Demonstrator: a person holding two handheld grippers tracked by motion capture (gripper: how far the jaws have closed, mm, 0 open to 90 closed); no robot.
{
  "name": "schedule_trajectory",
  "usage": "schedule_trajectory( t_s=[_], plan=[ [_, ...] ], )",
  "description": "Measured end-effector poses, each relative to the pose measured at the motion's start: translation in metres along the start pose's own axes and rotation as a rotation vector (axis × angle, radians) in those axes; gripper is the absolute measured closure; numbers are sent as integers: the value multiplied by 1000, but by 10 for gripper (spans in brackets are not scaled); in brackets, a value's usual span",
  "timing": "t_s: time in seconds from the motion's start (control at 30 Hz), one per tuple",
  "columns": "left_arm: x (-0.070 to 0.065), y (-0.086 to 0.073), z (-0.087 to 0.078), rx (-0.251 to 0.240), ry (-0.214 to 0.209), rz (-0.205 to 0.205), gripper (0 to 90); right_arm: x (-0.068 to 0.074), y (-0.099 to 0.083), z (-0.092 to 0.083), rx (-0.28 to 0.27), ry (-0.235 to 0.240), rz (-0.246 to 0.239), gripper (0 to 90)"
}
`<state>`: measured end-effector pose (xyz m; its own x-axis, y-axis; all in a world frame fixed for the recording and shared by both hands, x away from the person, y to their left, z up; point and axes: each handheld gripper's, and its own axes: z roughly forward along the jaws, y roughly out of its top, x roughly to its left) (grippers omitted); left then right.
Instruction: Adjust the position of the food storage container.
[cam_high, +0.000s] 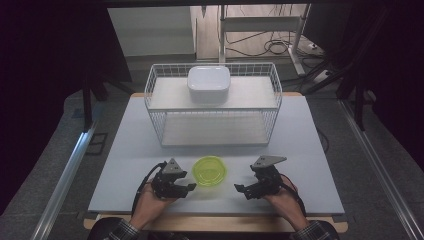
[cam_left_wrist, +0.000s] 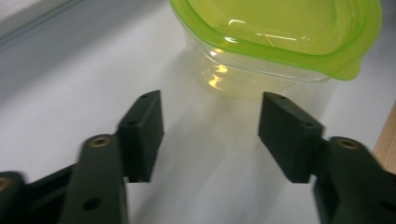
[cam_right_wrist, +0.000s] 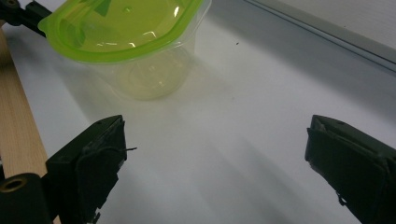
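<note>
Nearest the high camera, the person's two hands rest at the table's near edge, each holding a gripper. The left gripper (cam_high: 186, 189) has its jaws spread with nothing between them, just short of the green-lidded clear container (cam_high: 210, 171); the right gripper (cam_high: 242, 189) stands farther off on the other side, jaws spread wide and empty. The container sits lid on, upright on the white table (cam_high: 310, 150), between the grippers and not gripped, so any lifting or placing seems yet to come. Behind it stands the white wire rack (cam_high: 214, 107), a white lidded box (cam_high: 209, 84) on its upper shelf; the lower shelf and the tabletop around the container offer open room.
</note>
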<state>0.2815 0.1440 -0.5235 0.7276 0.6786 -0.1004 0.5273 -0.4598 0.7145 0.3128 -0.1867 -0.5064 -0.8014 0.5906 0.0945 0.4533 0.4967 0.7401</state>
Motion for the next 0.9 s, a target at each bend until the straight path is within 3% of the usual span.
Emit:
schedule_trajectory(
  t_s=[0.27,0.63,0.9],
  plan=[
    [2,-6,-13,-62,0,2,190,-1,1,-2,-28,5,15,50],
    [-3,-17,-29,-88,61,29,62,-1,2,-4,-47,0,6,46],
    [-4,-29,-35,-104,75,34,40,-2,2,-2,-45,11,-3,45]
  ],
)
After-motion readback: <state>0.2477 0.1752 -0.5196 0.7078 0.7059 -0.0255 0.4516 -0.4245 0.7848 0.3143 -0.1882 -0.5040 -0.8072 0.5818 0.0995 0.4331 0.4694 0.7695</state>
